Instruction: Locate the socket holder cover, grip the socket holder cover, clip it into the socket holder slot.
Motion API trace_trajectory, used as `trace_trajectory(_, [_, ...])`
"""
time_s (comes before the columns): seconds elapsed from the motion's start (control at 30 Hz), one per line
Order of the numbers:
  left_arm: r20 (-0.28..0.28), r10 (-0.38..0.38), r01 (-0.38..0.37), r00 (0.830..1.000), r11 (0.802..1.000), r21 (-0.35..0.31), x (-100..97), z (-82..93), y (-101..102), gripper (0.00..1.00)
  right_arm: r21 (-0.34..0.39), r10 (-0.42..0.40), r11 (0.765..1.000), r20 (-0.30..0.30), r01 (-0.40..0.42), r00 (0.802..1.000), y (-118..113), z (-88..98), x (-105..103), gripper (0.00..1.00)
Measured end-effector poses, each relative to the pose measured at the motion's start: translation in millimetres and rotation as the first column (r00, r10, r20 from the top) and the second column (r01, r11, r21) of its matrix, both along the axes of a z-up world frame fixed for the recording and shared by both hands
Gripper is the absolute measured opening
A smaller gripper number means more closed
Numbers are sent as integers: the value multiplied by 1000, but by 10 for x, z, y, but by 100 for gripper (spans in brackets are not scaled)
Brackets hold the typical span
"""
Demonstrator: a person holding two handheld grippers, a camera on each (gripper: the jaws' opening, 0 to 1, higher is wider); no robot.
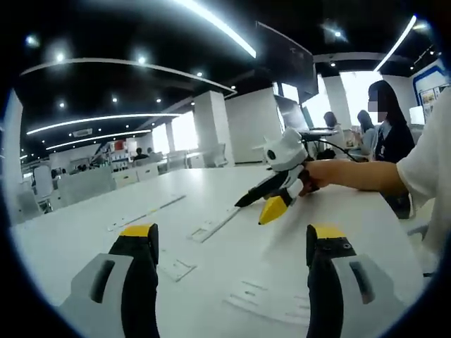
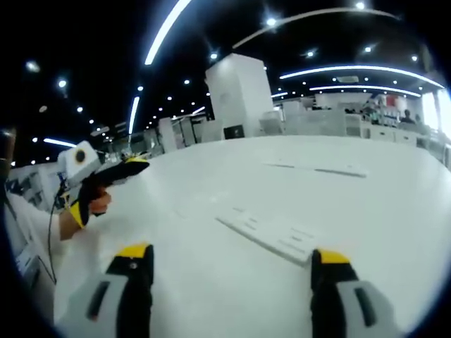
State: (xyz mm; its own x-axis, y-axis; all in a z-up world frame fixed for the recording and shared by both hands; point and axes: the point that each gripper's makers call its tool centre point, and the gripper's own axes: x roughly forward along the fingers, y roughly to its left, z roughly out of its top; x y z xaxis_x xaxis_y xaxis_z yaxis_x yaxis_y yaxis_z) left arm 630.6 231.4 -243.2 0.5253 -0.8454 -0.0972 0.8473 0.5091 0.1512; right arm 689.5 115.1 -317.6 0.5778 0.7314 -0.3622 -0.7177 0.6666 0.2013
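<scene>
A wide white table (image 1: pixel 84 232) carries flat white socket-holder strips: one strip (image 2: pixel 271 236) lies just ahead of the right gripper (image 2: pixel 229 264), and small pieces (image 1: pixel 176 269) lie near the left gripper (image 1: pixel 232 243). Both grippers hover with jaws wide apart, holding nothing. Farther off stand pillars (image 2: pixel 239 95) and seated people (image 1: pixel 391 134); no writing is readable.

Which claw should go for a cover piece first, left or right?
Left, probably. Its open claw hovers low over the table, with a small white piece just ahead of its jaws and strips beyond. The right claw is open too, facing one long strip.
</scene>
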Motion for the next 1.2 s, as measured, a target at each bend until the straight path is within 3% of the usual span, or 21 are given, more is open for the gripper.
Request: trace_trajectory(1.2, [5, -27, 27, 1000, 999, 30, -57, -37, -48, 84, -8, 20, 1000, 15, -20, 1000, 82, -9, 4, 93])
